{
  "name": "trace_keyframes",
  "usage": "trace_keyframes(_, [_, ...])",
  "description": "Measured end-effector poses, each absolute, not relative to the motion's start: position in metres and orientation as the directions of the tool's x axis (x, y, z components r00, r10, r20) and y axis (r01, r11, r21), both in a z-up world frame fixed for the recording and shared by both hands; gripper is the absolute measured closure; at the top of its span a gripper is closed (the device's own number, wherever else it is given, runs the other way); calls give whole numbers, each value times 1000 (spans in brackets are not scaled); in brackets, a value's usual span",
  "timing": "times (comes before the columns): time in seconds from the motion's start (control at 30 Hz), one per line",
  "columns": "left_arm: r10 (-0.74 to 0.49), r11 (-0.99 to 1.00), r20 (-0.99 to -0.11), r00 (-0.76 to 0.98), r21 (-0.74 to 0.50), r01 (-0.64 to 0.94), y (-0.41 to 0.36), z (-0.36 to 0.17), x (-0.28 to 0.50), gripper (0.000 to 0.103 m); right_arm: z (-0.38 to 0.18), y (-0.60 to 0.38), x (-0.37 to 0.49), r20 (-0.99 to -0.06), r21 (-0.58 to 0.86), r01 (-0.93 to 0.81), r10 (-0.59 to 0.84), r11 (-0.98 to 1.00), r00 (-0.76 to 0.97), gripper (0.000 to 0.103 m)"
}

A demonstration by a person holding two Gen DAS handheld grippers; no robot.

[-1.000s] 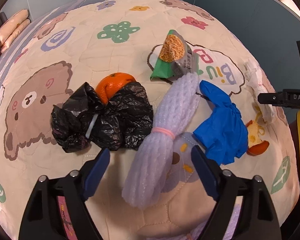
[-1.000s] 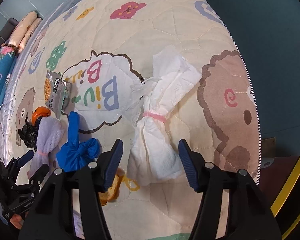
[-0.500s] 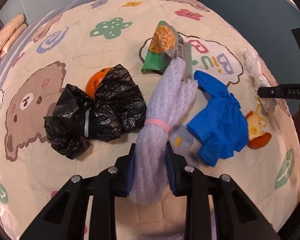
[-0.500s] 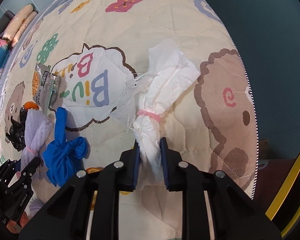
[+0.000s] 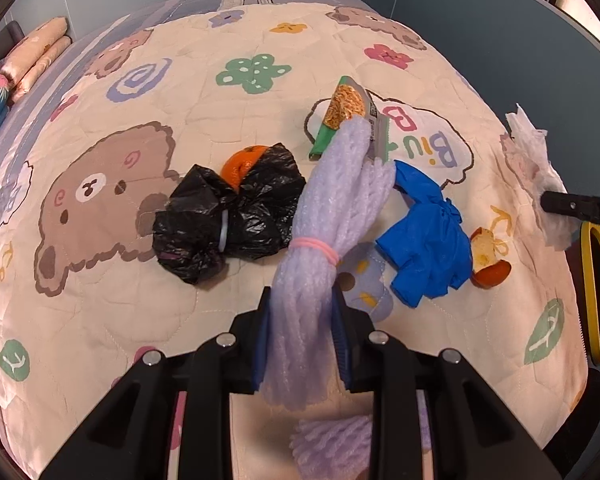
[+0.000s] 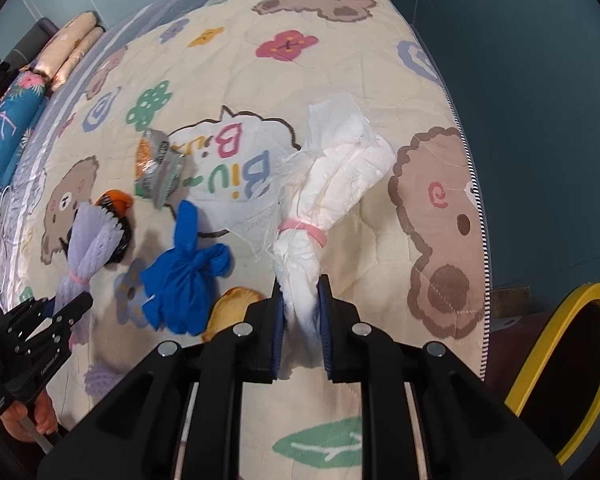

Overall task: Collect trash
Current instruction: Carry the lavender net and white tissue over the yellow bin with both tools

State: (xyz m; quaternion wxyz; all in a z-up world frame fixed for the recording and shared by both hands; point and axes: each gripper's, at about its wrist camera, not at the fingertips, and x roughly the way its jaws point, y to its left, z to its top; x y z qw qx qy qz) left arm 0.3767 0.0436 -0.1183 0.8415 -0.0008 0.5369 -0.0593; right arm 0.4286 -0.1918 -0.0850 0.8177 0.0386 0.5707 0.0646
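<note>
While both grippers are clamped, the left gripper [image 5: 300, 336] on the lilac foam-net bundle [image 5: 332, 208] and the right gripper [image 6: 302, 320] on the white tissue bundle [image 6: 324, 196], both just off the bed [image 5: 100, 300], the black bag [image 5: 228, 216], blue glove [image 5: 424, 240], peel [image 5: 490, 258] and wrapper [image 5: 352, 116] remain; yellow-rimmed bin [image 6: 560, 360] waits.

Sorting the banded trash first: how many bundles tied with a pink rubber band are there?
2. The purple foam-net bundle is clamped in the left gripper; the white tissue bundle is clamped in the right gripper. The black bag wears a white tie, not pink. None seem hidden.
</note>
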Motion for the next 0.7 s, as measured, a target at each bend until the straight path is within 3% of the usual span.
trace_keyframes(0.7, [-167,984,-889,427,-125,125,0,-75,348,77,-34,-240,366,-893,162,-40,164,986,419,88])
